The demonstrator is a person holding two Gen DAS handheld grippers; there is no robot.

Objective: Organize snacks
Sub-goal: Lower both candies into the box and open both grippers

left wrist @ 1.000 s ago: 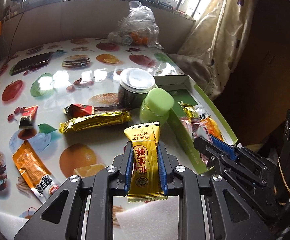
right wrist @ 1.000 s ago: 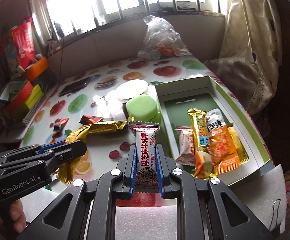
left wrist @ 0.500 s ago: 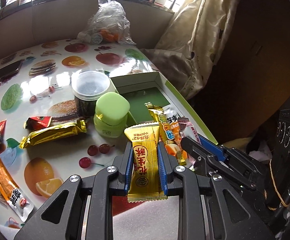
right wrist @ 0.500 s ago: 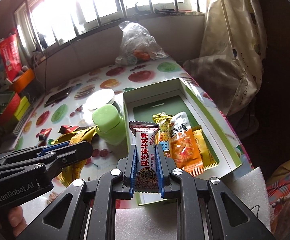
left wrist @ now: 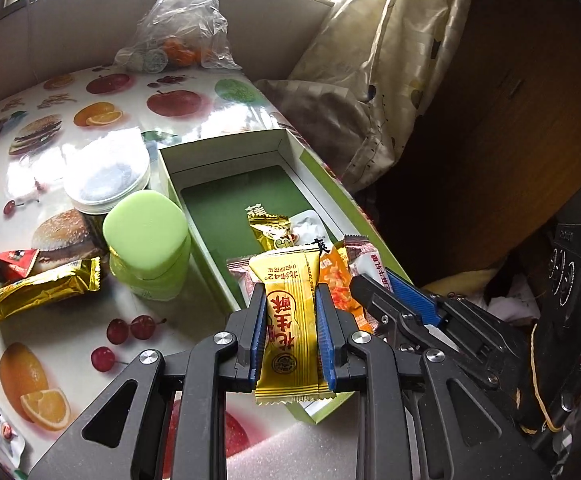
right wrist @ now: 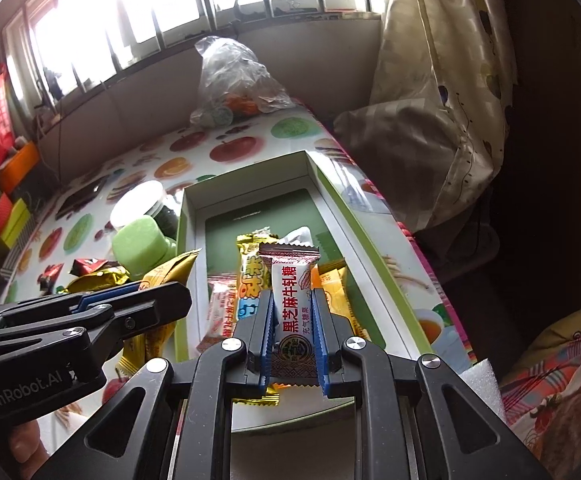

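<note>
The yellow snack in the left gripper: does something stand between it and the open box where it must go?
Nothing visible blocks it. The left gripper holds the yellow snack over the near end of the box; packets already lie there, and the far end is bare.

One open box (left wrist: 226,152), two jars (left wrist: 146,240), one clear plastic bag (left wrist: 182,24), two grippers, each clamping one snack packet; several more packets, count unclear.
</note>
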